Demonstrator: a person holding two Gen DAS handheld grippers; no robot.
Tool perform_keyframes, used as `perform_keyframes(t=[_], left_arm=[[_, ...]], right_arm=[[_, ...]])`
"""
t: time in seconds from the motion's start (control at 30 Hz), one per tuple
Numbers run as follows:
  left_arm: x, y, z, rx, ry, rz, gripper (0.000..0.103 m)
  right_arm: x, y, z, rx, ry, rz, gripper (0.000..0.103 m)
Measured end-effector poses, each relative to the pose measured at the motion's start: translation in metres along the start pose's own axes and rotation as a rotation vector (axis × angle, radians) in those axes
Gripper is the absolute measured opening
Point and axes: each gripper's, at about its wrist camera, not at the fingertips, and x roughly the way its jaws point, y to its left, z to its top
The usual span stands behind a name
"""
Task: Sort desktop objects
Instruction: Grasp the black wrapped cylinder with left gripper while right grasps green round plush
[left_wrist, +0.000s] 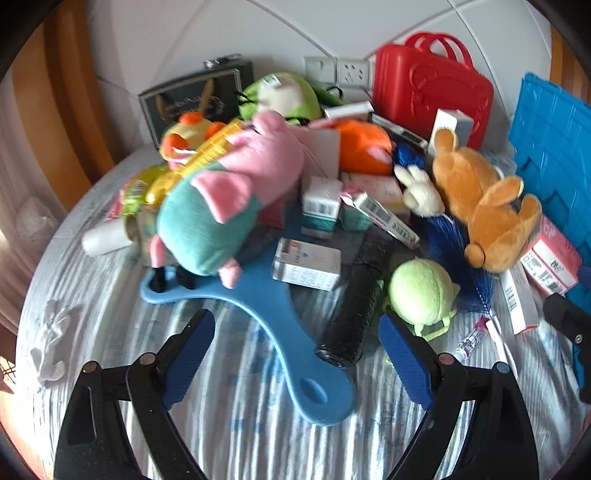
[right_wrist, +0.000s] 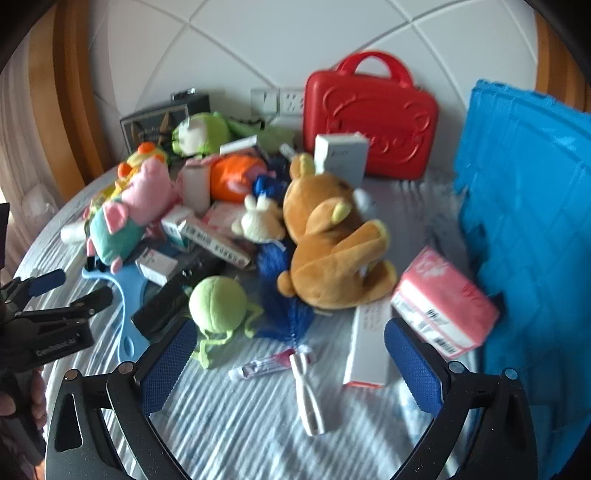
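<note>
A heap of toys and boxes lies on a striped cloth. A pink and teal plush pig (left_wrist: 221, 199) (right_wrist: 122, 218) lies at the left, a brown plush bear (left_wrist: 484, 199) (right_wrist: 332, 240) at the right, a green ball toy (left_wrist: 421, 291) (right_wrist: 218, 302) in front. A blue flat board (left_wrist: 280, 321) lies under small medicine boxes (left_wrist: 306, 264). My left gripper (left_wrist: 295, 354) is open and empty above the board's handle. My right gripper (right_wrist: 288, 354) is open and empty above a pen (right_wrist: 308, 395) and a syringe (right_wrist: 266, 365), with a long white box (right_wrist: 367, 343) beside it.
A red plastic case (left_wrist: 432, 88) (right_wrist: 369, 118) stands at the back by the wall. A blue crate (left_wrist: 554, 155) (right_wrist: 528, 240) stands at the right. A pink box (right_wrist: 443, 306) leans by the crate. A black roll (left_wrist: 358, 295) lies beside the board.
</note>
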Motion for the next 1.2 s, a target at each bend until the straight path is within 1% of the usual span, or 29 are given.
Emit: perform_keyframes(t=[0.03,0.1,0.17,0.23,0.33,0.4,0.47,0.53,0.63,0.8,0.87,0.93,0.97,1.0,1.03,1.1,1.2], left_arm=[[0.008,-0.003,0.001,0.014,0.012,-0.007,0.084],[0.023,-0.010,0.003,0.041,0.044,-0.033,0.078],[0.036,-0.014,0.004,0.057,0.069,-0.058,0.077],[0.046,-0.017,0.006,0.072,0.088,-0.075,0.076],[0.060,-0.023,0.009,0.101,0.115,-0.102,0.076],[0.070,-0.026,0.009,0.115,0.134,-0.107,0.073],[0.080,-0.028,0.009,0.118,0.159,-0.129,0.073],[0.086,-0.031,0.009,0.130,0.168,-0.139,0.073],[0.095,-0.035,0.010,0.155,0.179,-0.127,0.073],[0.103,-0.034,0.016,0.142,0.183,-0.149,0.073],[0.103,-0.036,0.017,0.144,0.177,-0.168,0.065],[0.099,-0.040,0.017,0.150,0.176,-0.202,0.039],[0.097,-0.044,0.016,0.160,0.178,-0.205,0.038],[0.096,-0.046,0.015,0.163,0.182,-0.204,0.035],[0.095,-0.046,0.015,0.158,0.183,-0.205,0.034],[0.089,-0.044,0.013,0.140,0.186,-0.211,0.034],[0.073,-0.039,0.011,0.130,0.160,-0.201,0.034]], right_arm=[[0.005,0.001,-0.001,0.001,0.013,0.005,0.103],[0.019,0.006,0.000,0.001,0.045,0.025,0.097],[0.035,0.011,0.002,0.000,0.076,0.052,0.078],[0.050,0.018,0.005,0.002,0.107,0.078,0.072],[0.066,0.027,0.010,-0.007,0.137,0.111,0.072],[0.074,0.032,0.012,-0.017,0.155,0.122,0.070],[0.085,0.034,0.015,-0.016,0.175,0.122,0.069],[0.098,0.035,0.017,-0.010,0.207,0.140,0.069],[0.112,0.039,0.017,-0.019,0.238,0.157,0.068],[0.126,0.041,0.023,0.003,0.261,0.196,0.069],[0.133,0.040,0.026,0.015,0.283,0.209,0.069],[0.142,0.038,0.026,0.037,0.314,0.228,0.069],[0.144,0.037,0.026,0.046,0.320,0.237,0.067],[0.145,0.037,0.025,0.050,0.324,0.245,0.061],[0.142,0.038,0.026,0.048,0.320,0.252,0.057],[0.133,0.041,0.026,0.015,0.293,0.211,0.057],[0.114,0.037,0.027,0.015,0.250,0.202,0.057]])
